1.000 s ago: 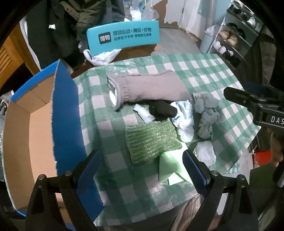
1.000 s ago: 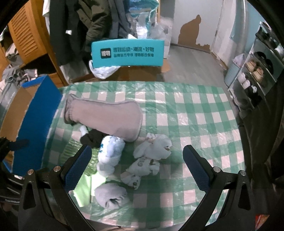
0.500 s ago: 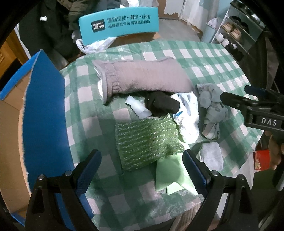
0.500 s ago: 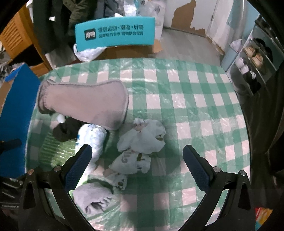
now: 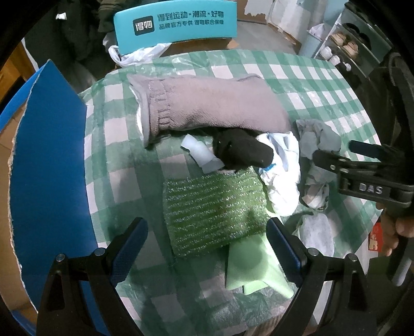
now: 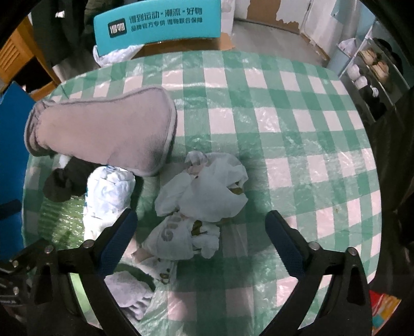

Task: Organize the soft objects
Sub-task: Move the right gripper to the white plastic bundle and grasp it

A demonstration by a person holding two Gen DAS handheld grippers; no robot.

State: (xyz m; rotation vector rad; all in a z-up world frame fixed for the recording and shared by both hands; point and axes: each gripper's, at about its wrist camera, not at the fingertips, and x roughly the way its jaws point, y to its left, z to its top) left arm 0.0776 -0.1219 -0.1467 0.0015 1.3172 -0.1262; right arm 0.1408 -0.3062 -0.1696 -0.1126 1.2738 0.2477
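Note:
Soft things lie in a heap on the green-checked tablecloth [image 6: 297,134]. My left gripper [image 5: 204,232] is open, its jaws hanging just above a glittery green cloth [image 5: 214,206] with a pale green cloth [image 5: 253,268] beside it. Behind these lie a black sock [image 5: 240,150] and a long grey fleece piece [image 5: 214,103]. My right gripper [image 6: 200,222] points down over crumpled white socks [image 6: 207,186]. Its jaws are closing, the socks sit between them, and the pads do not touch the socks. A white-and-blue cloth [image 6: 108,191] and a pale grey sock [image 6: 129,292] lie to its left.
An open cardboard box with a blue flap [image 5: 46,168] stands against the table's left side. A turquoise chair back [image 5: 176,23] and a plastic bag [image 5: 134,54] are behind the table. A shoe rack [image 6: 372,69] stands at the far right. A hand [image 5: 398,232] holds the right gripper.
Both grippers have come down closer to the table, so the heap looks larger. The right gripper's jaws stand slightly narrower. Nothing on the table has moved.

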